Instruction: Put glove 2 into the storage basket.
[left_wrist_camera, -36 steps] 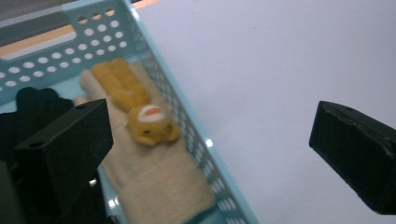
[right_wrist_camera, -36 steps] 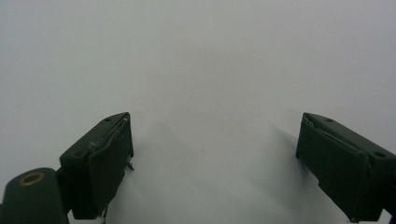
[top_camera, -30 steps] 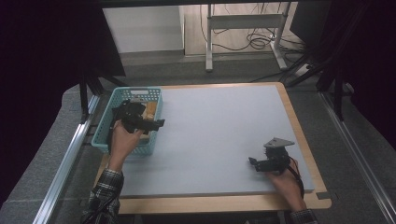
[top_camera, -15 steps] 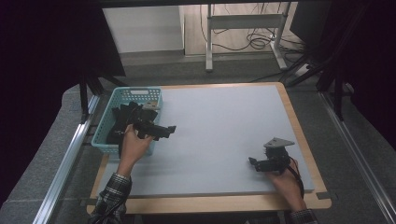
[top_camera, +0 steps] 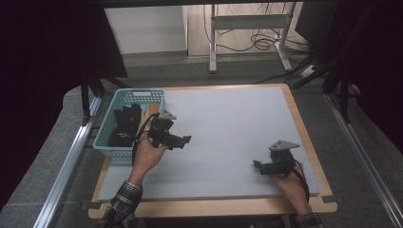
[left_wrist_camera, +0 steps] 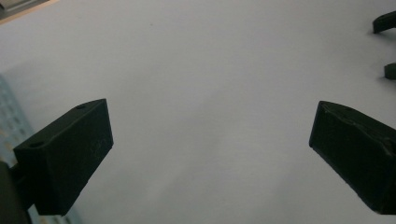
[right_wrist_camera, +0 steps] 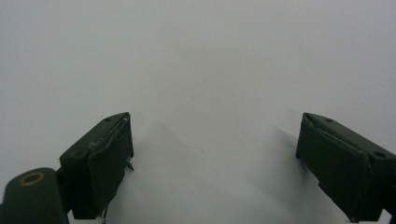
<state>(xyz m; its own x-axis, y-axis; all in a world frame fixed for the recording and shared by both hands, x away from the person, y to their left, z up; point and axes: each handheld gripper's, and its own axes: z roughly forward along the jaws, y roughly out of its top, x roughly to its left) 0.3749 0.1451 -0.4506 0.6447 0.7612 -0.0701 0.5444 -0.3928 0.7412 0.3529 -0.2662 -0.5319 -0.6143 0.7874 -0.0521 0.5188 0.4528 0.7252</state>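
Left tool (top_camera: pixel 183 140) hangs just right of the basket with its jaws spread wide and nothing between them, as the left gripper view shows over bare grey surface. Largest in the scene is the bench (top_camera: pixel 228 118), a grey mat on a wooden board; at its left edge sits the turquoise basket (top_camera: pixel 142 93), and inside it lies a black glove (top_camera: pixel 124 124) beside a pale wooden piece too small to identify. The right tool (top_camera: pixel 259 166) rests low near the bench's right front corner, well apart from the basket, its jaws likewise released and empty. Judging by the layout, the glove looks like the thing to fetch: the left tool should turn back over the basket rim, come down steeply to avoid the wall, and pinch a bunched fold of fabric rather than a single loose finger.
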